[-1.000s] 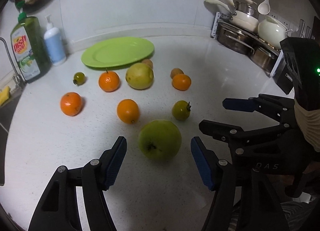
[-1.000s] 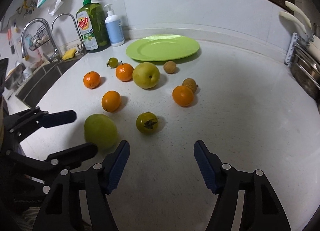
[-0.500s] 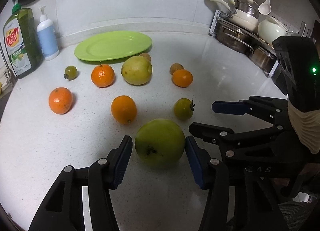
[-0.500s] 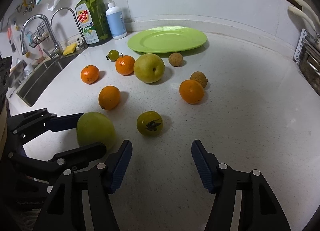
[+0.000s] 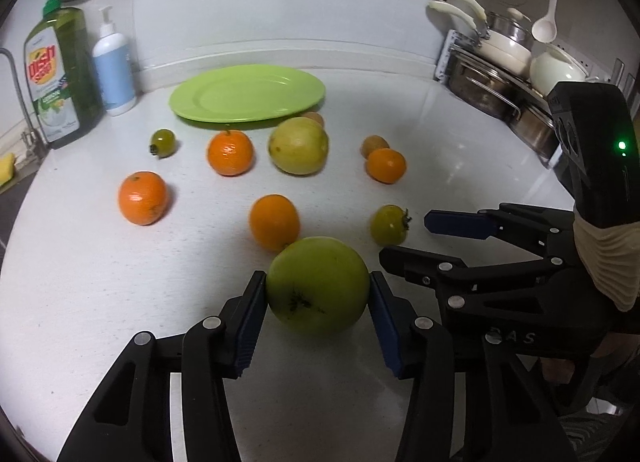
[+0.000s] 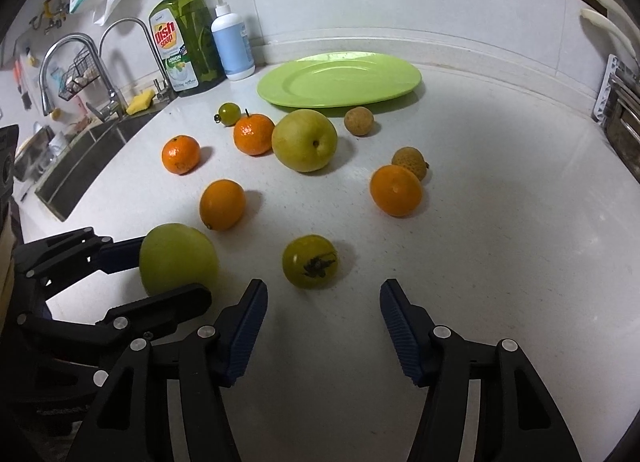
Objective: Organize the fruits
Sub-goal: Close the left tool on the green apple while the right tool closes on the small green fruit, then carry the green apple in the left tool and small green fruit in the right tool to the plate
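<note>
The plate point(image 6: 340, 80) holds 0 fruit — the task looks barely begun. The left gripper point(image 5: 318, 302) pinches the green apple point(image 5: 318, 286); the right gripper point(image 6: 324, 320) hangs spread, holding nothing.

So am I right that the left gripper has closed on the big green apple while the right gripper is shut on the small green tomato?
Not quite. The left gripper is indeed closed on the big green apple, but the right gripper is open and holds nothing; the right wrist view shows the small green tomato lying on the counter ahead of its spread fingers.
</note>
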`<action>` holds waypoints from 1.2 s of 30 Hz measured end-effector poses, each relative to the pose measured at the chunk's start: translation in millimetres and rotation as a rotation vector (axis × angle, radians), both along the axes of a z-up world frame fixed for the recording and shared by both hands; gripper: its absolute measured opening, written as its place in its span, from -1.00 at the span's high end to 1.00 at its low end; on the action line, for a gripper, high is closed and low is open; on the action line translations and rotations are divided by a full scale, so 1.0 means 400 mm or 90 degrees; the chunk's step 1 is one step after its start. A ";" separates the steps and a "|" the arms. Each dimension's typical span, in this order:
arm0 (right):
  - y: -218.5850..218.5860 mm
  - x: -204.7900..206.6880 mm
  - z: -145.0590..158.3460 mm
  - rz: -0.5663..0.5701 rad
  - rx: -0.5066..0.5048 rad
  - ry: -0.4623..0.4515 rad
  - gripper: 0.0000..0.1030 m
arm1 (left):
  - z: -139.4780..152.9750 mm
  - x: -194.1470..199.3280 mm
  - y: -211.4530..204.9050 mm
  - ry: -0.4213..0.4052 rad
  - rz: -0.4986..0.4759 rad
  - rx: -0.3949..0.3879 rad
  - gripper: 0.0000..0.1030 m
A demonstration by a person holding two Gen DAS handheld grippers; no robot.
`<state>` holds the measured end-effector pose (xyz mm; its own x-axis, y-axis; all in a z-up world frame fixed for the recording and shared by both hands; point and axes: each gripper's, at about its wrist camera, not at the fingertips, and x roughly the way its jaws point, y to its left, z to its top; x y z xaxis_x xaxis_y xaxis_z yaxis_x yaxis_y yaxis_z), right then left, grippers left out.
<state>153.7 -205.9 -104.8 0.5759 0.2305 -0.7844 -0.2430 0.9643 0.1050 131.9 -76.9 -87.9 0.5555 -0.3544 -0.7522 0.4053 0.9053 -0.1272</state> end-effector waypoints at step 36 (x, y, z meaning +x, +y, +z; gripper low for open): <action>0.112 -0.015 0.082 -0.083 0.034 -0.033 0.39 | 0.093 0.039 0.130 -0.053 -0.008 -0.010 0.04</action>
